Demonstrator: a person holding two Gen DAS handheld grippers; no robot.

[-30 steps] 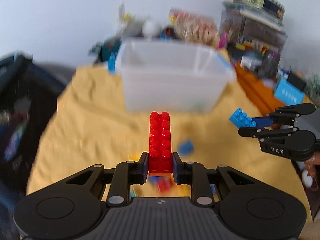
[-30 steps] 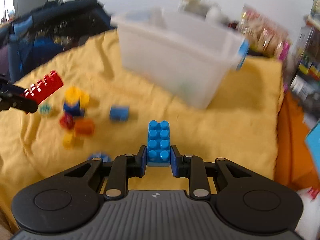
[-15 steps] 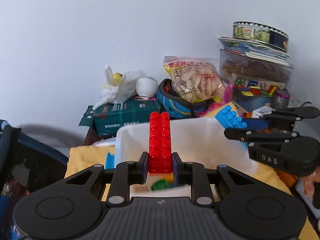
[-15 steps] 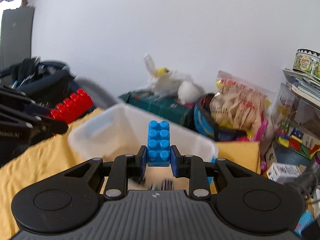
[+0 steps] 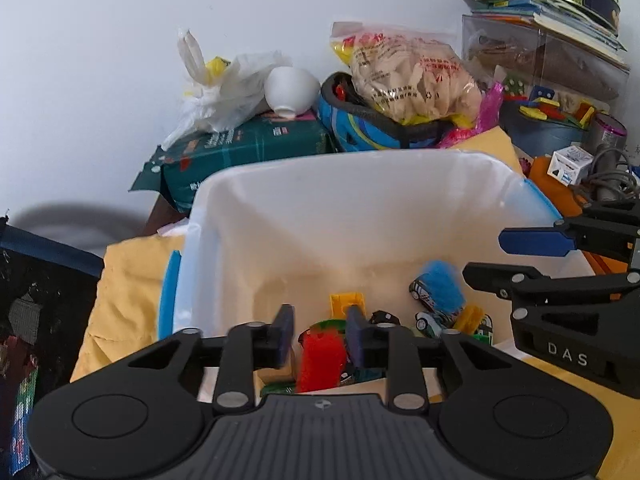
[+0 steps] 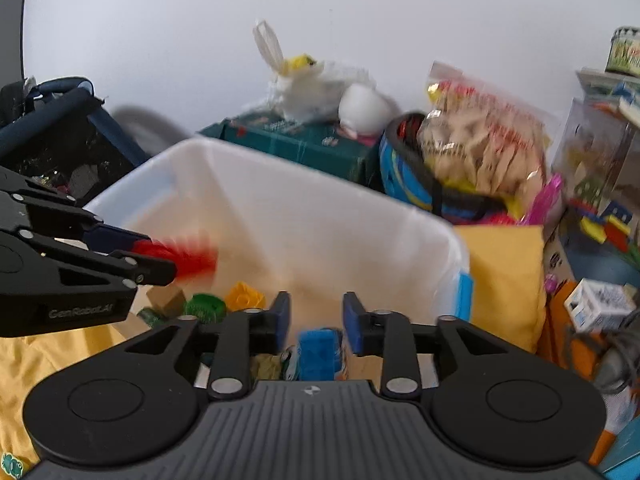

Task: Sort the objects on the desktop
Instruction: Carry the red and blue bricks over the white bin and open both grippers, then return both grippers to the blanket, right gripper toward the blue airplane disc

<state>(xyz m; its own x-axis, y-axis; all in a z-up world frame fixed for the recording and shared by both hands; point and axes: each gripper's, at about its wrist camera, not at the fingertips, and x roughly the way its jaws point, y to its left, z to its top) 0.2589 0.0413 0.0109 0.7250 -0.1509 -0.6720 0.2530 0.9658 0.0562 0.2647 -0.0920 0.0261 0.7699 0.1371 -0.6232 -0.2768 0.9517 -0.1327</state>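
Observation:
Both grippers hang over a white plastic bin (image 5: 360, 184) (image 6: 320, 216). The jaws of my left gripper (image 5: 320, 338) are opening, and the red brick (image 5: 320, 360) drops blurred between them, free of the pads. From the right wrist view that same red brick (image 6: 192, 260) is a streak at the left gripper's (image 6: 154, 254) tips. My right gripper (image 6: 314, 320) is opening too; the blue brick (image 6: 318, 354) falls blurred below its pads. In the left wrist view the right gripper (image 5: 484, 254) holds nothing, and the blue brick (image 5: 440, 280) is a blur inside the bin.
Toy cars (image 5: 428, 322) and small bricks lie on the bin's floor. The bin stands on a yellow cloth (image 5: 128, 280). Behind it are a green packet (image 5: 240, 152), a white bag (image 5: 224, 88), a snack bag (image 5: 408, 72) and stacked boxes (image 5: 540, 60). A dark bag (image 6: 60, 132) stands left.
Both grippers moved forward from the cloth to above the bin. Each then spread its jaws and let its brick go; the red and blue bricks are falling into the bin.

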